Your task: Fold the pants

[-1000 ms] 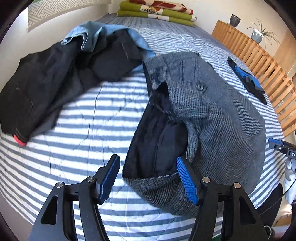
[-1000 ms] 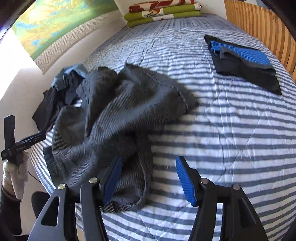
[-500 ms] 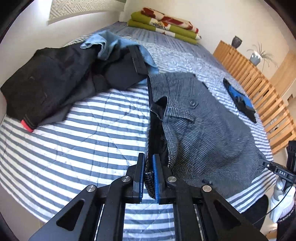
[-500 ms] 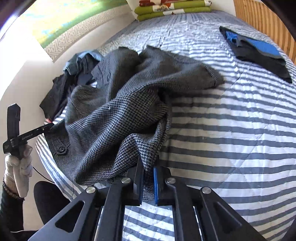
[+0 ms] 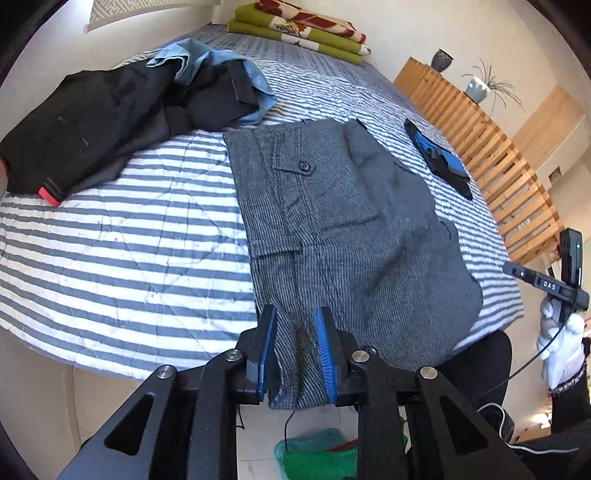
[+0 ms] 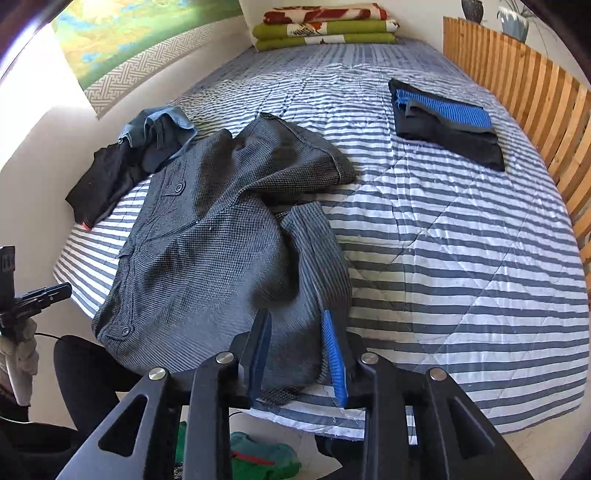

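Left tool point(image 5: 295, 354), right tool point(image 6: 297, 356): both spread, straddling grey pants point(image 5: 343, 221) edge on bed point(image 6: 443, 229).

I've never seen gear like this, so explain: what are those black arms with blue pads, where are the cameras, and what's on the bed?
No robot: a person holds tongs in each hand, each carrying a wide-angle camera that looks along its fingers. One picture comes from the left tongs, the other from the right tongs. On the striped bedspread lie grey checked pants, a heap of dark clothes, a folded black-and-blue garment and folded blankets. Both tongs stand open, the pants' near edge between their pads, seemingly unpinched.
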